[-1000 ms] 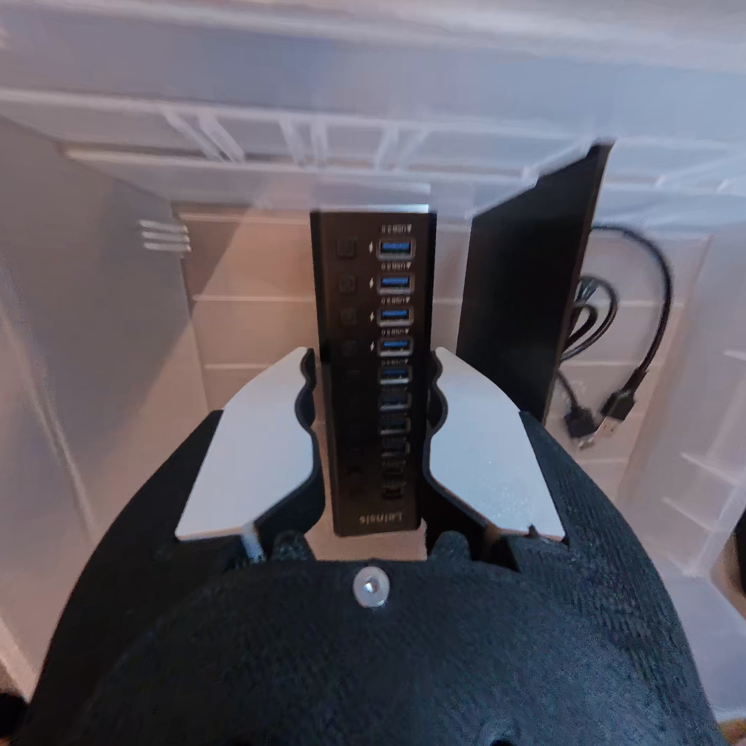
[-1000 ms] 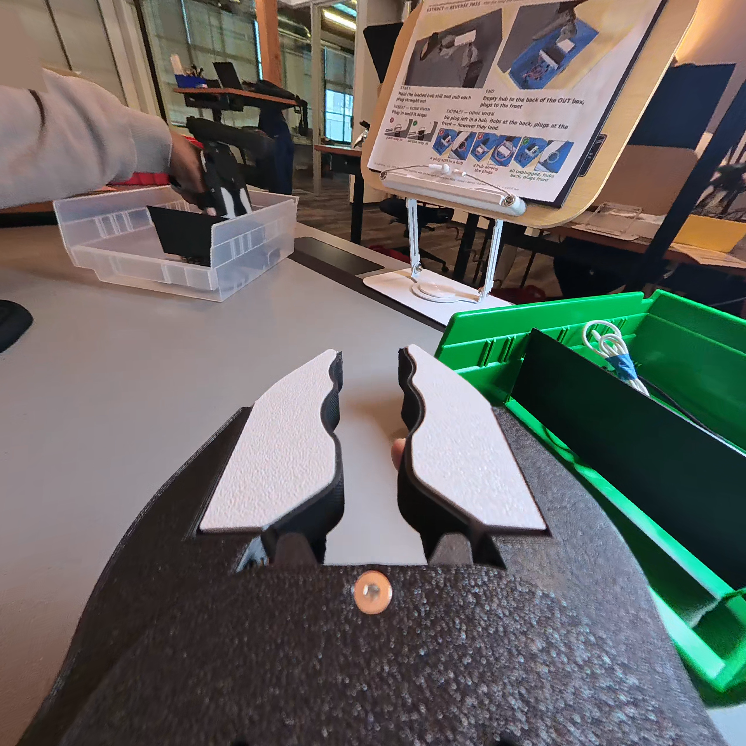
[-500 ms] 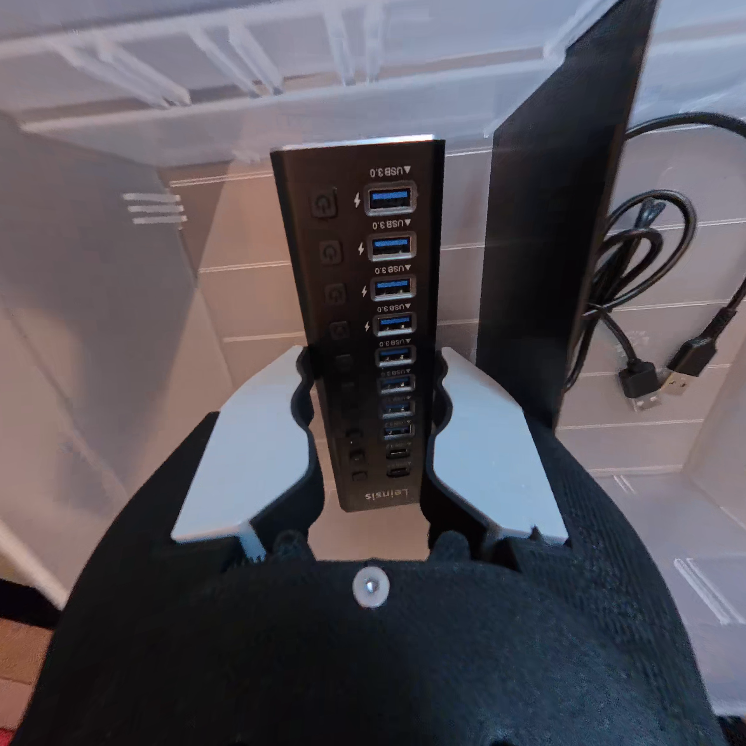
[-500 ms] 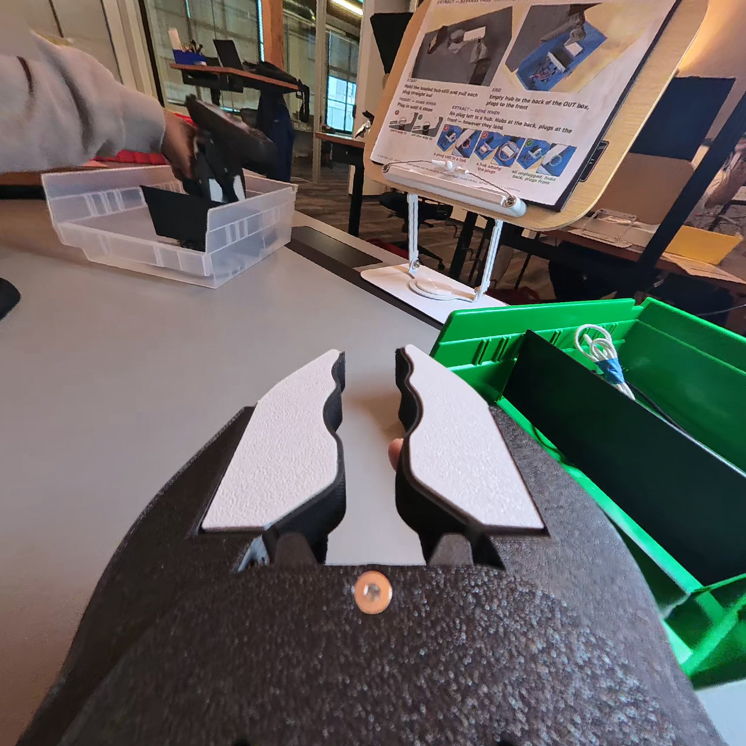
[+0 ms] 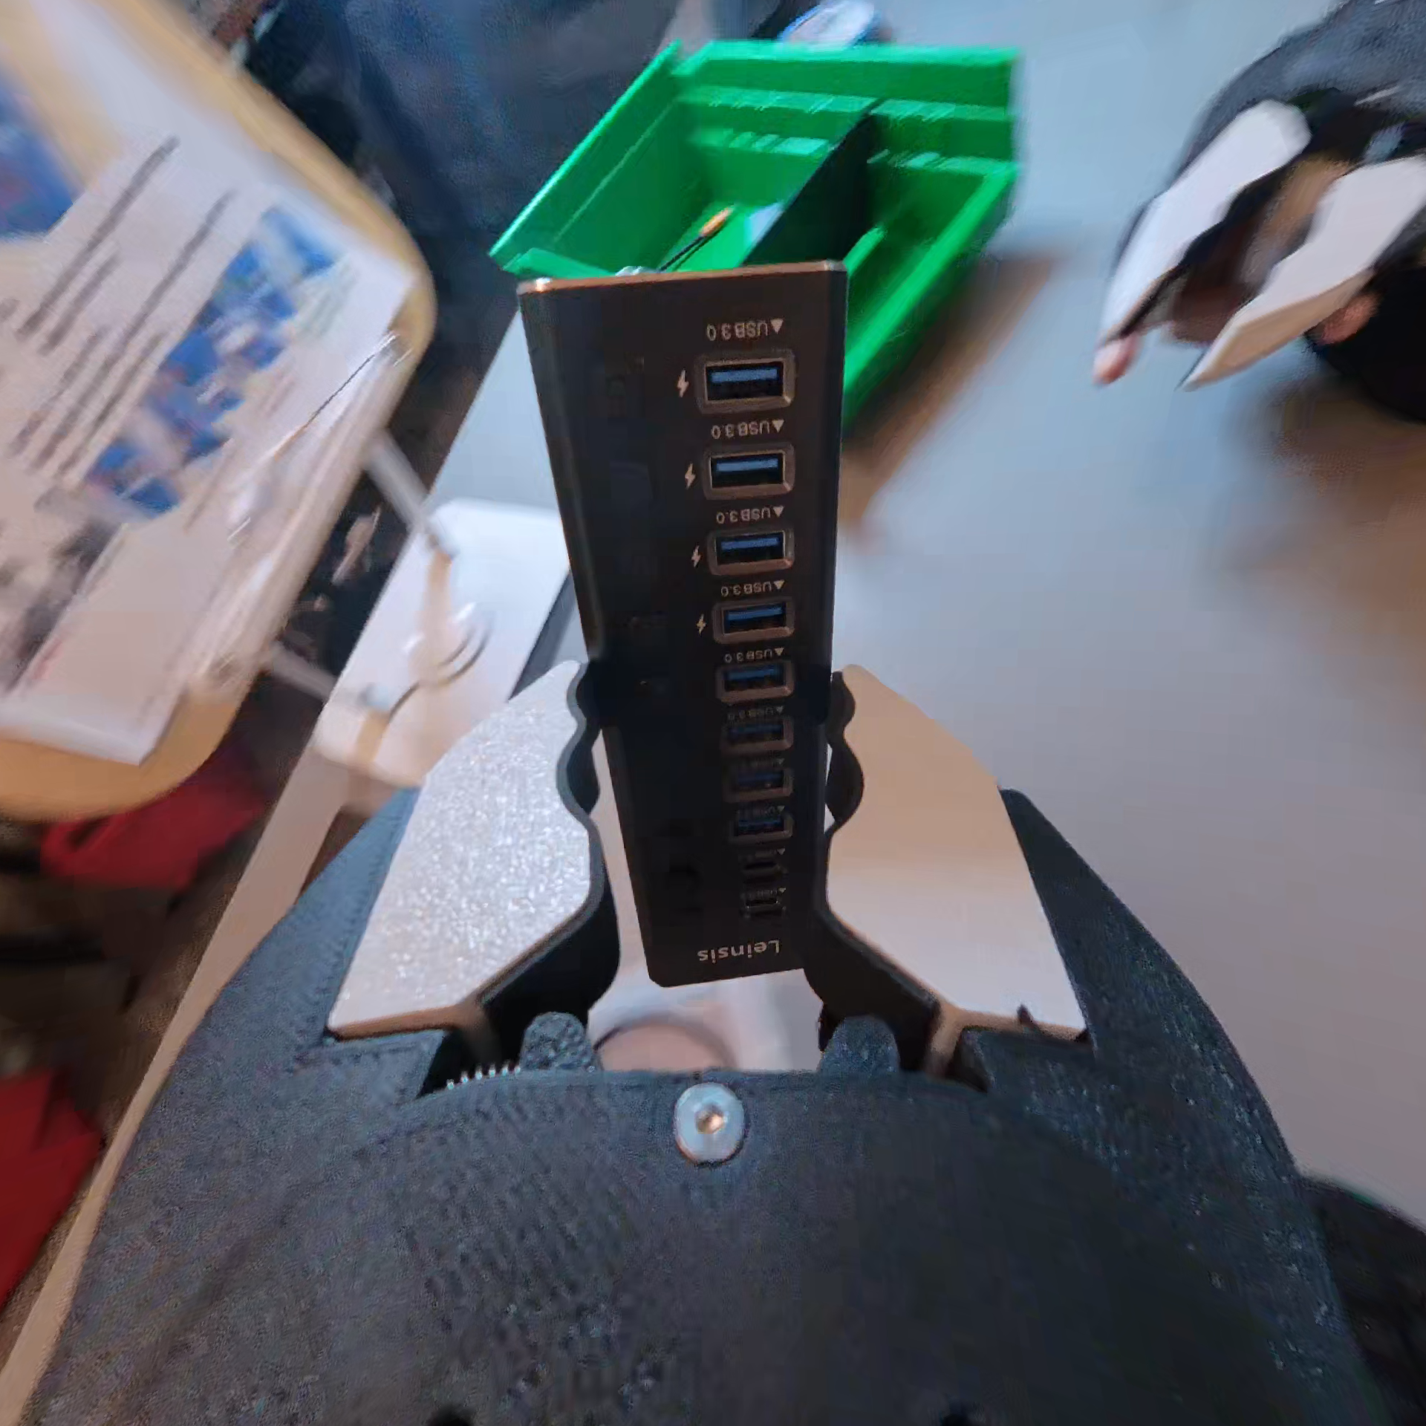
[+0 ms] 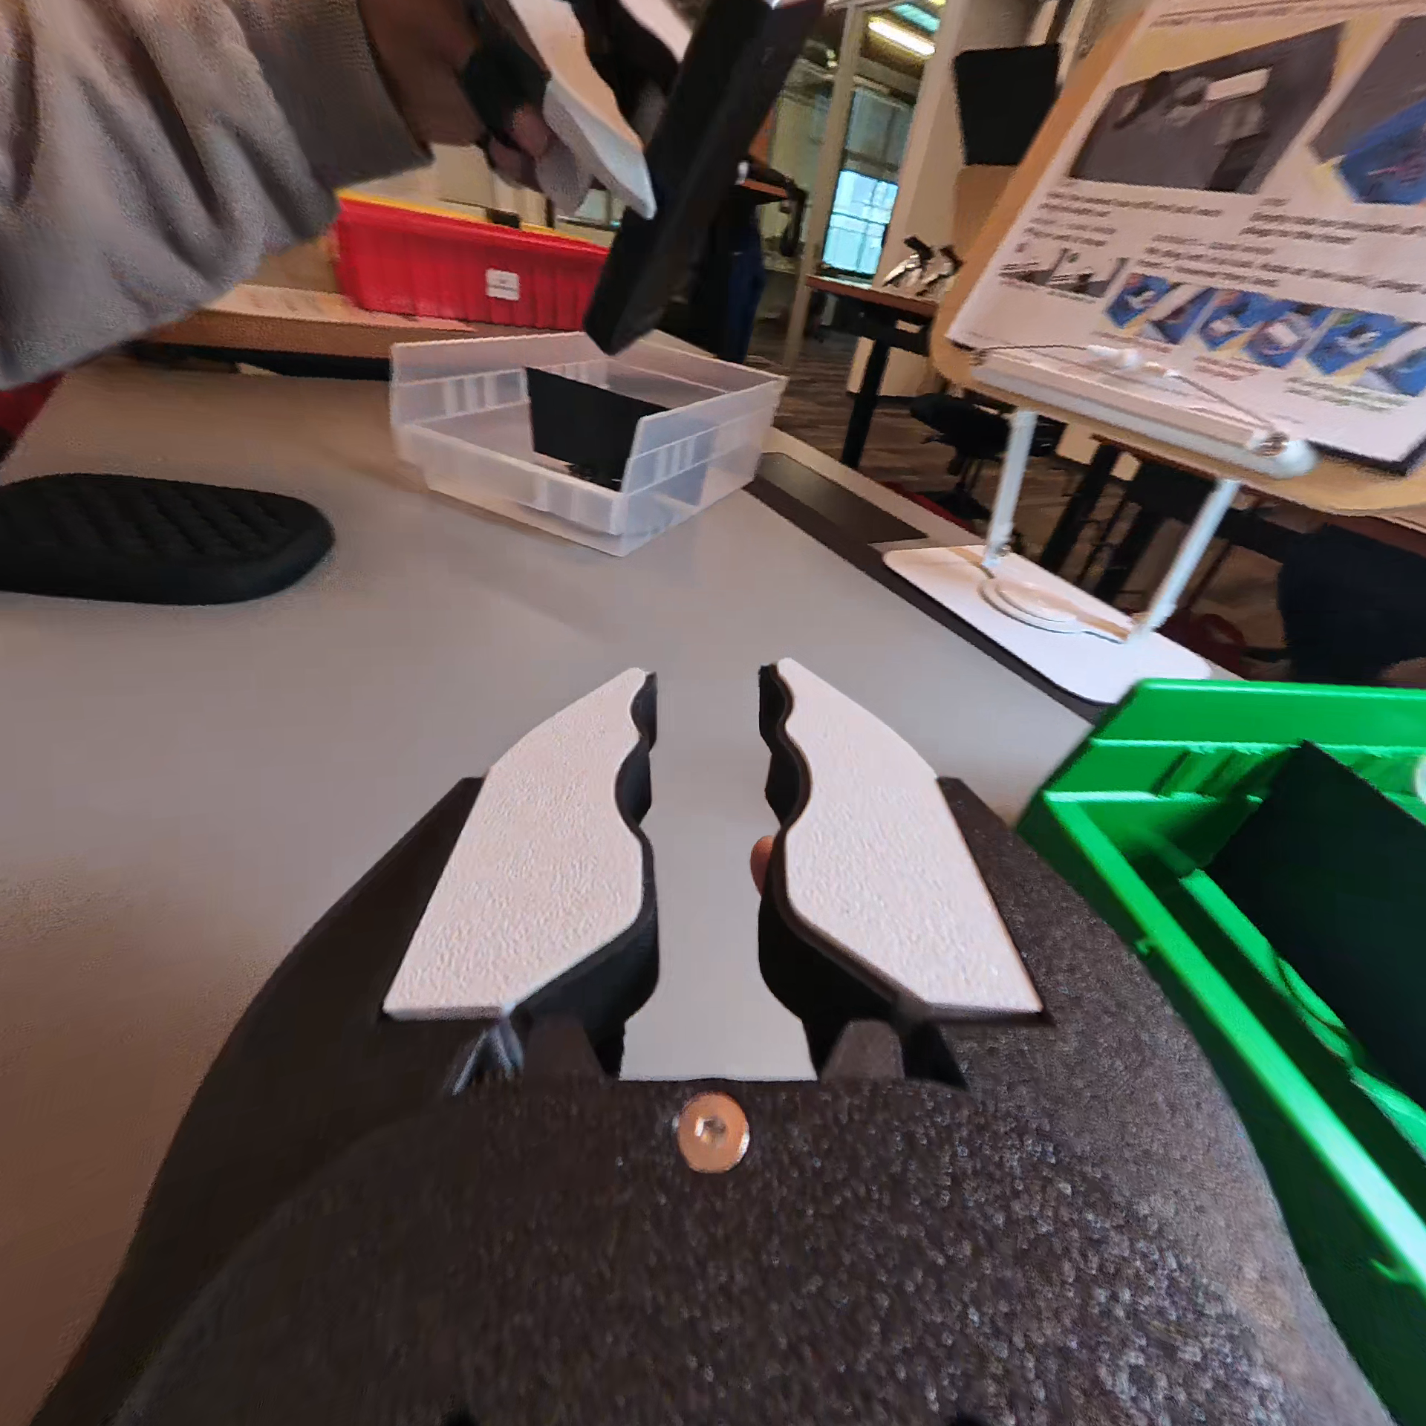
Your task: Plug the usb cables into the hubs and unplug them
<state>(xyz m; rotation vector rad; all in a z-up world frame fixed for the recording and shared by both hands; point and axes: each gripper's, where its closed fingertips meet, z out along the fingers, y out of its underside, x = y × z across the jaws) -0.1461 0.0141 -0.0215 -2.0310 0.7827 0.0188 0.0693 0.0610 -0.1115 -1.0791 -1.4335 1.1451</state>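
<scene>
Since a second ago: lifted out of the clear bin, the hub now rides in the air over the bench, and my left gripper has swung round to face the green bin.

Left wrist view, grip: my left gripper point(image 5: 706, 679) is clamped on the hub point(image 5: 687, 540), fingers point(image 5: 494, 856) pinching its two long edges at the lower half, port face toward the camera, no cable in any port.

Left wrist view, surroundings: green bin point(image 5: 779, 170) lies ahead past the hub's top end; my right gripper point(image 5: 1157, 378) shows at the far right, blurred; the instruction board point(image 5: 154, 370) stands to the left.

Right wrist view, fingers: my right gripper point(image 6: 708, 679) is parted by a narrow gap and holds nothing, low over the grey bench point(image 6: 386, 694).

Right wrist view, hub: the hub point(image 6: 687, 177) hangs tilted above the clear bin point(image 6: 586, 432), well apart from my right fingers.

Right wrist view, bin: green bin point(image 6: 1157, 849) sits just beside my right gripper.

Handling, my judgement: the hub looks rigid, smooth-sided and slender, so it could pivot or slip under plugging force; holding the long edges near the middle, clear of the ports, seems the better hold.

Cables: none clearly seen now.
</scene>
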